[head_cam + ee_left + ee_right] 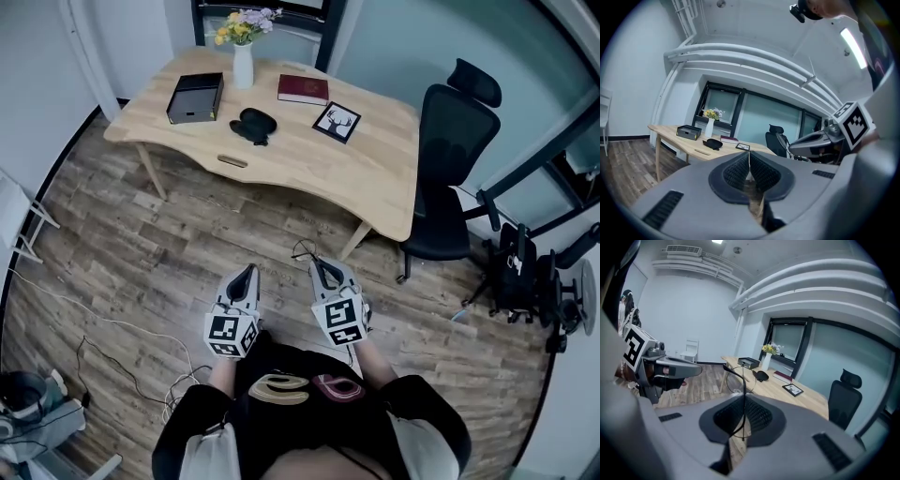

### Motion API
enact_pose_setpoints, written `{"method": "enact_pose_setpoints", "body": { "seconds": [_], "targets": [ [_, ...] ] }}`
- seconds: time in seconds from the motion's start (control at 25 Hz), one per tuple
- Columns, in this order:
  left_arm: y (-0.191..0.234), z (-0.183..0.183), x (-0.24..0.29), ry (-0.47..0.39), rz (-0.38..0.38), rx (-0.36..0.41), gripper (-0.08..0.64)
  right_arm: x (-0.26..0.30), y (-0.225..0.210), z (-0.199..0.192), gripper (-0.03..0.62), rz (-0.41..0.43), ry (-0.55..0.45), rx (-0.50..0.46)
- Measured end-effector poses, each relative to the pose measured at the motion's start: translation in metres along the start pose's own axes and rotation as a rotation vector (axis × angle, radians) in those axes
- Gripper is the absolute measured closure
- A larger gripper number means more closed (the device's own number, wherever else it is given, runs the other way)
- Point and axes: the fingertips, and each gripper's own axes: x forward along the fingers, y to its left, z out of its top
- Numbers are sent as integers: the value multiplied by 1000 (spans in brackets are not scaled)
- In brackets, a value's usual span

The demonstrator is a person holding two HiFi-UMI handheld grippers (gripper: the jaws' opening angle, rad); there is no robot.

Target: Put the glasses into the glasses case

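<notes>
1. The glasses (744, 390) are gripped in your right claw (744, 401), well short of the glasses case (255, 124). A thin wire arm rises from between the pads, with one lens ring showing above it.
2. Your left claw (749, 165) is clenched on nothing. It sits just beside the right one and is equally far from the case.
3. The case lies on the table (375, 178). In the head view a black box (195, 98) is to the case's left and a framed picture (337, 122) to its right. A vase (243, 66) and a book (303, 89) are behind it.
4. I judge the step in hand to be carrying the glasses toward the case; nothing has gone in yet.
5. Next you need to cross the floor to the case, then probably steady or open it with the left claw while the right lowers the glasses in.
6. The case reads only as a dark lump, so I cannot tell whether it is open. Nor can I tell whether the glasses' arms are folded.
</notes>
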Motion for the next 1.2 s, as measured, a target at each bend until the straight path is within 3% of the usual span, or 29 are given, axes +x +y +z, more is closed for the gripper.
{"method": "enact_pose_setpoints", "body": {
  "seconds": [0.32,0.48,0.72,0.88,1.2],
  "targets": [
    [62,26,30,17,-67,33,541,51,10,28,575,-51,25,36],
    [76,34,44,30,-116,77,541,68,14,40,575,-81,27,45],
    [83,36,51,41,-144,61,541,83,20,43,574,-82,50,49],
    [89,32,53,46,-138,45,541,92,20,46,575,-72,42,49],
    [112,24,59,65,-54,27,541,129,15,52,574,-12,28,24]
  ]
}}
